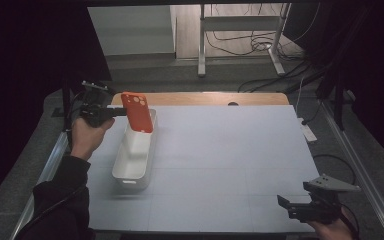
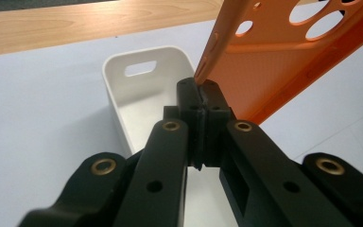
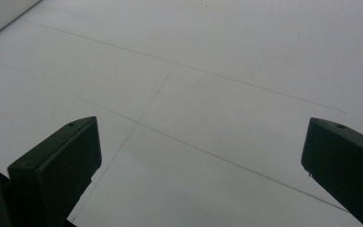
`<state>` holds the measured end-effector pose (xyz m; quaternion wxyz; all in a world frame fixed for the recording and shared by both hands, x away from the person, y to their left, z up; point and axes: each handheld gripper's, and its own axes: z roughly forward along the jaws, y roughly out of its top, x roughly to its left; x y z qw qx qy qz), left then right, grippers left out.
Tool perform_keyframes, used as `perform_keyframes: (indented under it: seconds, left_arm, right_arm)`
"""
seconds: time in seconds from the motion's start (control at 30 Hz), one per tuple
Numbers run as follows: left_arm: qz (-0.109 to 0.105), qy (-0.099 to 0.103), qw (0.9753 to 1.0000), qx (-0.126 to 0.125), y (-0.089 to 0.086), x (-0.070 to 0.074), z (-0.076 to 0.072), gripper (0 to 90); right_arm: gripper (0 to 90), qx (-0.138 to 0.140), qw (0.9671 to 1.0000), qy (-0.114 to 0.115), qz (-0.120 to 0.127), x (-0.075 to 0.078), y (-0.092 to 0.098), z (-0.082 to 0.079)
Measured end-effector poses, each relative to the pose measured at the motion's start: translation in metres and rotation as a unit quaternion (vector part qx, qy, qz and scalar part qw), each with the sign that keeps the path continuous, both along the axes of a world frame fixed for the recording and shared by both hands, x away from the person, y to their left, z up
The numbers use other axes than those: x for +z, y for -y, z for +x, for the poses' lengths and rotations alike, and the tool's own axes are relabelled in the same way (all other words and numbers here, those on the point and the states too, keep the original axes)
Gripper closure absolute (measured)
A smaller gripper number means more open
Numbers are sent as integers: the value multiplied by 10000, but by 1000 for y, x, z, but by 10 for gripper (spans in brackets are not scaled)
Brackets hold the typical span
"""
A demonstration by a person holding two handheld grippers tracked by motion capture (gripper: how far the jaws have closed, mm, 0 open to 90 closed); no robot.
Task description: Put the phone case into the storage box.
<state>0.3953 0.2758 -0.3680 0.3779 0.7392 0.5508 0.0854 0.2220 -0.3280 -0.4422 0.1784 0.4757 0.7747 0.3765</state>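
An orange phone case (image 1: 137, 112) with round camera holes hangs above the far end of a white bin (image 1: 134, 157). My left gripper (image 1: 121, 112) is shut on the case's edge. In the left gripper view the jaws meet on the case's (image 2: 283, 56) rim, at my left gripper (image 2: 202, 97), with the bin (image 2: 144, 90) and its handle slot below. My right gripper (image 1: 286, 204) rests low at the near right of the table, jaws wide apart over bare white surface (image 3: 203, 113), holding nothing.
A white mat (image 1: 230, 160) covers the table, with a wooden strip (image 1: 205, 98) along the far edge. Beyond stand a metal desk frame (image 1: 240, 35) and floor cables. A corner of the bin (image 3: 0, 14) appears in the right gripper view.
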Motion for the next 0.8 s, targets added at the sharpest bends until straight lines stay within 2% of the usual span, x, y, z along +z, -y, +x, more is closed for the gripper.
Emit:
perform_keyframes:
  seconds: [0.3, 0.8]
  left_arm:
    - [59, -12, 9999, 135, -2, -3, 7, 890]
    - [101, -100, 9992, 384, -2, -22, 25, 890]
  right_arm:
    - [0, 4, 10000, 4, -4, 0, 0, 0]
    - [0, 34, 10000, 16, -16, 0, 0, -1]
